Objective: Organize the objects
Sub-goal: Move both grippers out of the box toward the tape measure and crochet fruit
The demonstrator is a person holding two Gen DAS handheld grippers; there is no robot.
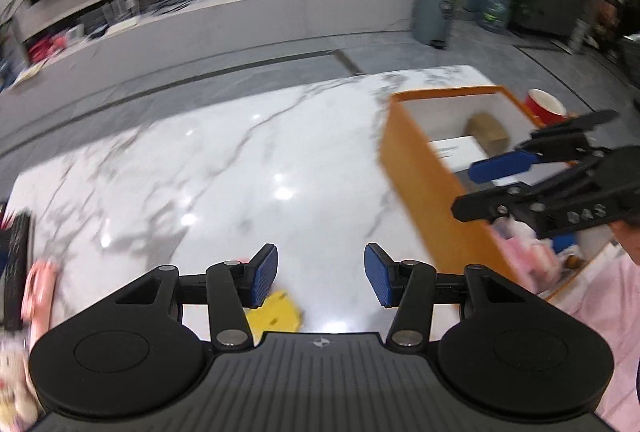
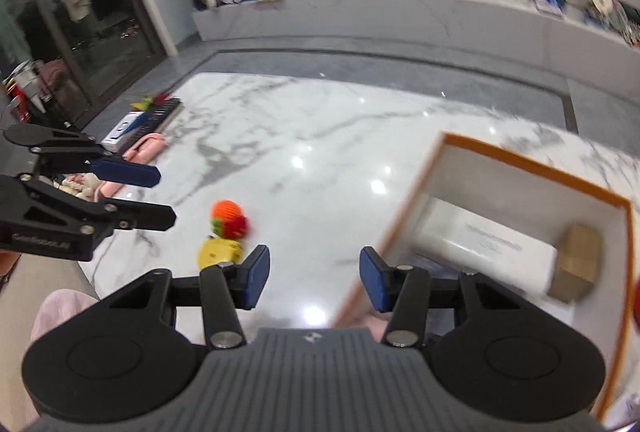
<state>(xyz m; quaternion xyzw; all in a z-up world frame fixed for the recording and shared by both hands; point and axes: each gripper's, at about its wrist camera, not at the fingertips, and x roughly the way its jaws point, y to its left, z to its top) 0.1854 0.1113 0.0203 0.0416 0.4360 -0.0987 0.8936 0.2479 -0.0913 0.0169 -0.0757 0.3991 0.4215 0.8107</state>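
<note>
On the right gripper's [image 1: 516,183] black frame, raised letters read "DAS"; the box label is too blurred to read. The white marble counter [image 2: 320,151] stands on grey floor. Both grippers are spread open and empty. The left gripper [image 1: 320,274] hovers just above a yellow toy [image 1: 280,314]; the orange box [image 2: 520,191] lies beside the right.

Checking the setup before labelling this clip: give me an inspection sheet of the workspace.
Surface: white marble table, glossy.
Job's things: orange box holding a white carton and brown block; yellow toy, orange-red toy on the table.
Clutter: pink items, dark keyboard-like object at the table edge; red cup behind the box.
Grippers: left hand-held gripper and right hand-held gripper open, empty.
Cables: nothing seen.
Surroundings: TV bench, plants.
</note>
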